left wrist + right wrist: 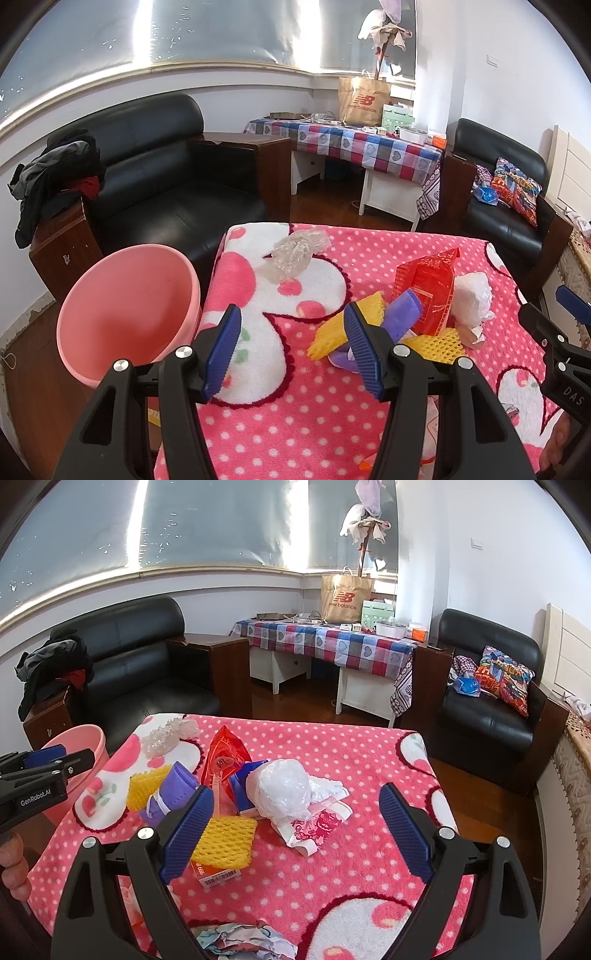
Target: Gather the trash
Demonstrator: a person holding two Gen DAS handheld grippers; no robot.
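Note:
Trash lies piled on a pink polka-dot blanket [295,424]: a red bag [432,291], a white plastic wad [472,299], yellow foam nets [332,336] and a purple wrapper [402,317]. A clear crumpled wrapper [295,254] sits alone at the far edge. The pink bin [125,314] stands off the blanket's left side. My left gripper [293,350] hovers open over the blanket, just left of the pile. My right gripper [297,834] is open above the white wad [284,790] and a yellow net [225,838], holding nothing.
An orange barcode box [218,875], a printed pink wrapper [317,823] and crumpled paper [240,941] also lie on the blanket [332,878]. Black sofas [166,184] and a checked-cloth table [351,144] stand beyond. The left gripper [55,758] shows by the bin [77,760].

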